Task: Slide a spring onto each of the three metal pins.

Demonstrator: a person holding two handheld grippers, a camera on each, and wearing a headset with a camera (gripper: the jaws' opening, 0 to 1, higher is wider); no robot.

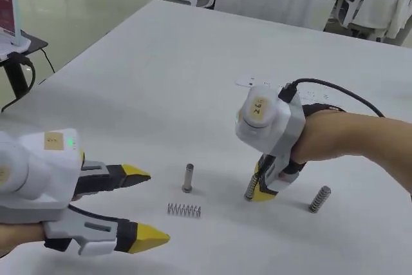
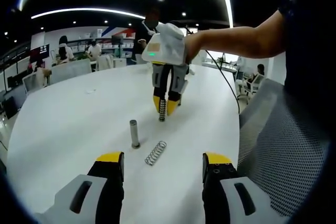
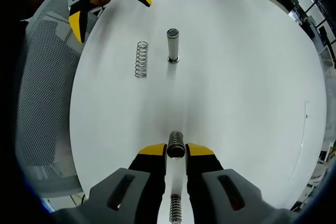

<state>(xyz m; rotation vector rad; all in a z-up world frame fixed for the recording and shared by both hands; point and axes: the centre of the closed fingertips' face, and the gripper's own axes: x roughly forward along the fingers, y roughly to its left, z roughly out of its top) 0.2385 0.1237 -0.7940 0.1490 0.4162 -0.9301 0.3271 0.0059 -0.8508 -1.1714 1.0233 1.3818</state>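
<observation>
Coiled grey metal spring [image 3: 176,144] clenched upright in right gripper [image 1: 261,192], likely mid-seating; next needs released left gripper [image 1: 154,205] grasping lying coil spring [image 1: 184,210].

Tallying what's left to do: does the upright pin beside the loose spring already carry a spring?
No, the pin stands bare in the head view, and the spring lies flat beside it.
</observation>
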